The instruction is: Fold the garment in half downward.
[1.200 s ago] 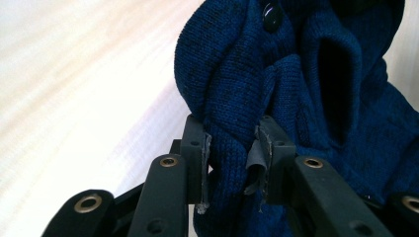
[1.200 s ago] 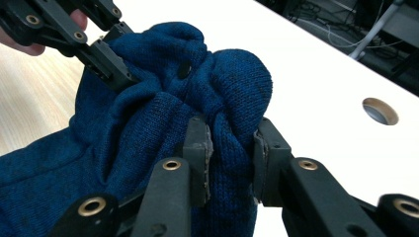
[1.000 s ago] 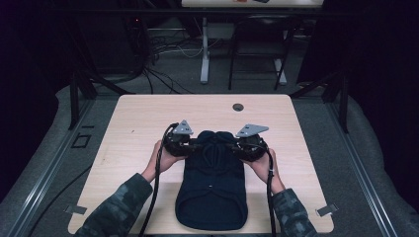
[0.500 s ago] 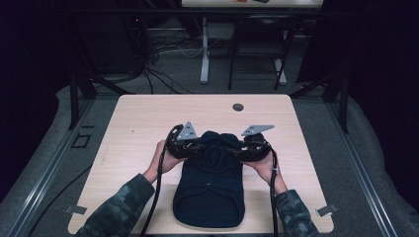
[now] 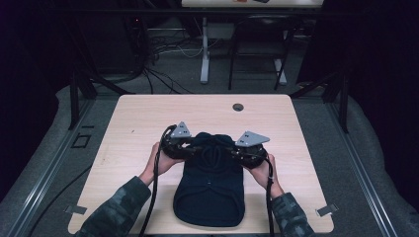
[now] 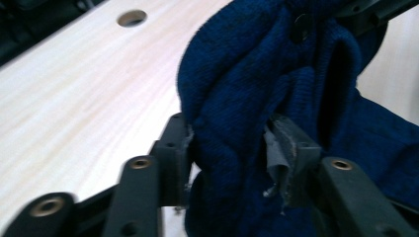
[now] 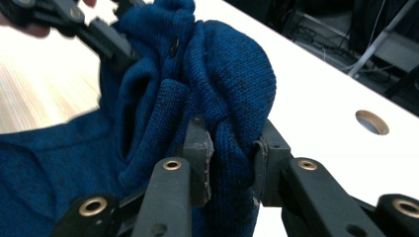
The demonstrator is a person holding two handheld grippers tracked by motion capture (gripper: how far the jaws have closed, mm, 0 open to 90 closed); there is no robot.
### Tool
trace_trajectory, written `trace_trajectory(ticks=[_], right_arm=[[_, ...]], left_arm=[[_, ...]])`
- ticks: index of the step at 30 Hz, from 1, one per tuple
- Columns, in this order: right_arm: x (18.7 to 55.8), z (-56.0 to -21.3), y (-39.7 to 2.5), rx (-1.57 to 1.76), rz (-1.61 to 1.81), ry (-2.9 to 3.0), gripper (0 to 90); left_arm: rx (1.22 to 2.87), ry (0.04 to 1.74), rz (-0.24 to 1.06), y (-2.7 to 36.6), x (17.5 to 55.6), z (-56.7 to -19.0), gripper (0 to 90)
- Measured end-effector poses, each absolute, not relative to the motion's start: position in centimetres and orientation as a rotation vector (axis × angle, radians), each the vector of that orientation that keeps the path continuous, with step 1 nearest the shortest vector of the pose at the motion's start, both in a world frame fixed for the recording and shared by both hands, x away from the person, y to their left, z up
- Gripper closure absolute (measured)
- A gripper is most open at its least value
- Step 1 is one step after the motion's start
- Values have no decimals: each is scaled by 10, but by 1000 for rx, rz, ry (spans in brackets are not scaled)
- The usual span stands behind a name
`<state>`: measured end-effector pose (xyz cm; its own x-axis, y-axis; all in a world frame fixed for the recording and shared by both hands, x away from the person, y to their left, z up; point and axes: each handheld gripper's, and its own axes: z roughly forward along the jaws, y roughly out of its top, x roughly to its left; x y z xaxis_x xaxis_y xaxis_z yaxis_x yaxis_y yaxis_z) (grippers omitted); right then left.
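Observation:
A dark blue knitted garment (image 5: 210, 190) lies on the light wooden table (image 5: 148, 118), its far end lifted and bunched between both grippers. My left gripper (image 5: 190, 148) is shut on a thick fold of the blue knit (image 6: 232, 148) at the garment's left side. My right gripper (image 5: 232, 152) is shut on a fold of the same knit (image 7: 232, 148) at its right side. A dark button (image 6: 300, 22) shows on the raised fabric. In the right gripper view the left gripper (image 7: 99, 37) holds the cloth farther off.
A round cable hole (image 5: 238, 107) sits near the table's far edge. Beyond the table stand dark chair and desk legs (image 5: 205, 54) with cables on the floor. Bare tabletop lies left, right and beyond the garment.
Both grippers have pulled the garment's far end towards the person and raised it. The knit has bunched up more between them.

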<state>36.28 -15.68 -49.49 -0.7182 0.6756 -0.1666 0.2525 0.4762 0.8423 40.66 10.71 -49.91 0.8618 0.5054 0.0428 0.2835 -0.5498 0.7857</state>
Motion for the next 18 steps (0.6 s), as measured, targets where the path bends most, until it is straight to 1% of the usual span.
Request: trace_trajectory(ticks=[3, 4, 5, 6, 7, 8, 9, 14, 18], right_arm=[[359, -496, -152, 727, 1132, 2239, 722], [358, -496, -152, 718, 1132, 2235, 722], [358, -496, -152, 718, 1132, 2235, 721], [357, -496, -152, 718, 1132, 2234, 721], [357, -497, -153, 716, 1136, 2230, 718], [357, -497, -153, 716, 1136, 2230, 718], [357, -497, -155, 724, 1151, 2232, 709], [357, -497, -160, 776, 1162, 2274, 667], [354, -499, -164, 814, 1160, 2304, 653]], left_arm=[[2185, 579, 333, 107, 406, -503, 507], [2185, 580, 334, 107, 406, -503, 529], [2192, 576, 341, 107, 406, -504, 529], [2187, 572, 352, 107, 405, -504, 554], [2183, 566, 366, 106, 405, -504, 637], [2184, 558, 369, 106, 404, -504, 637], [2173, 548, 390, 106, 402, -504, 675], [2180, 487, 465, 103, 392, -503, 695], [2180, 477, 486, 100, 387, -504, 695]])
